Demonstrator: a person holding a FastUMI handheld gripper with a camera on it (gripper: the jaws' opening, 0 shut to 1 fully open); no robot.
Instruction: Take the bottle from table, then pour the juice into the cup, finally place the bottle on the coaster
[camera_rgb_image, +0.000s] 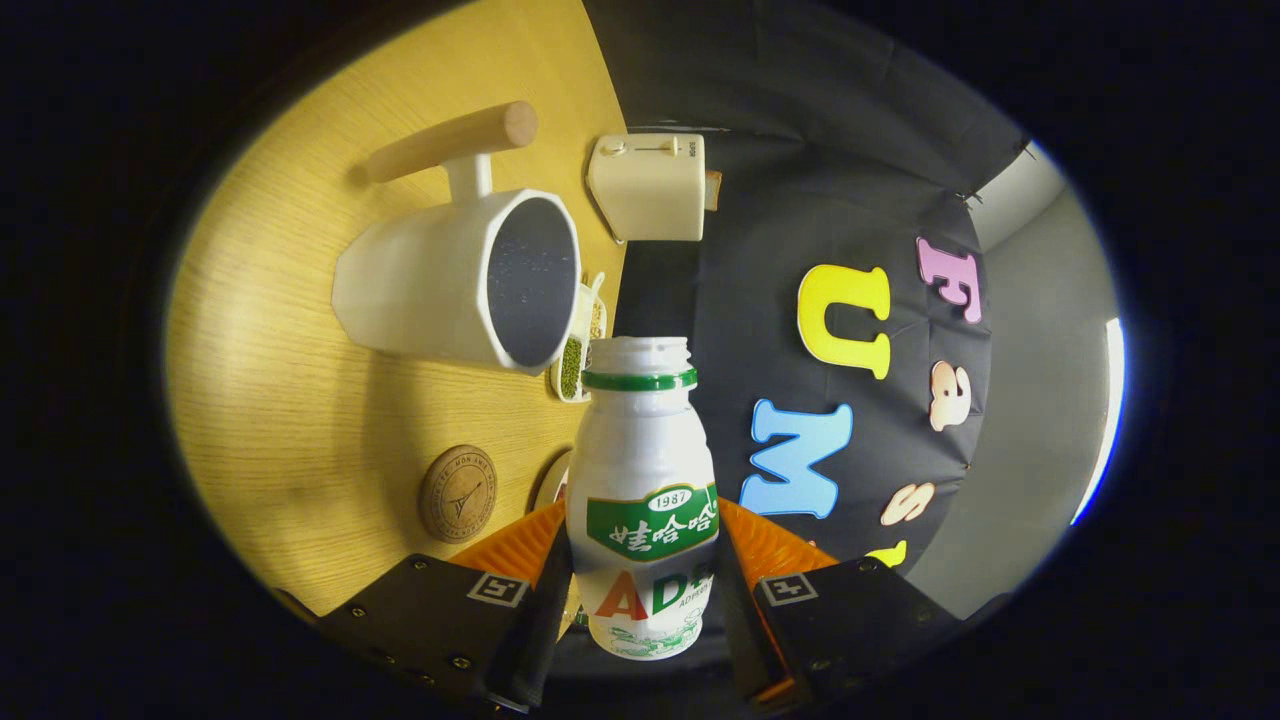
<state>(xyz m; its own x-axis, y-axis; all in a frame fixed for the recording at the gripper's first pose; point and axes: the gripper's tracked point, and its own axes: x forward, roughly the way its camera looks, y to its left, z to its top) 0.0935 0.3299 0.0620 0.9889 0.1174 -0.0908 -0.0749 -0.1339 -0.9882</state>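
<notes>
Tipped on its side, the gripper (642, 590) clamps an uncapped white bottle (642, 470), both fingers pressed against its lower body. The bottle's long axis runs straight ahead along the fingers, open neck leading, and the neck sits just beside the rim of the white cup (455, 280), a little off its dark mouth. The cup with its wooden handle stands on the wooden surface (290, 420) near the far edge; the round coaster (457, 493) lies nearer the fingers. Pouring looks under way or imminent.
</notes>
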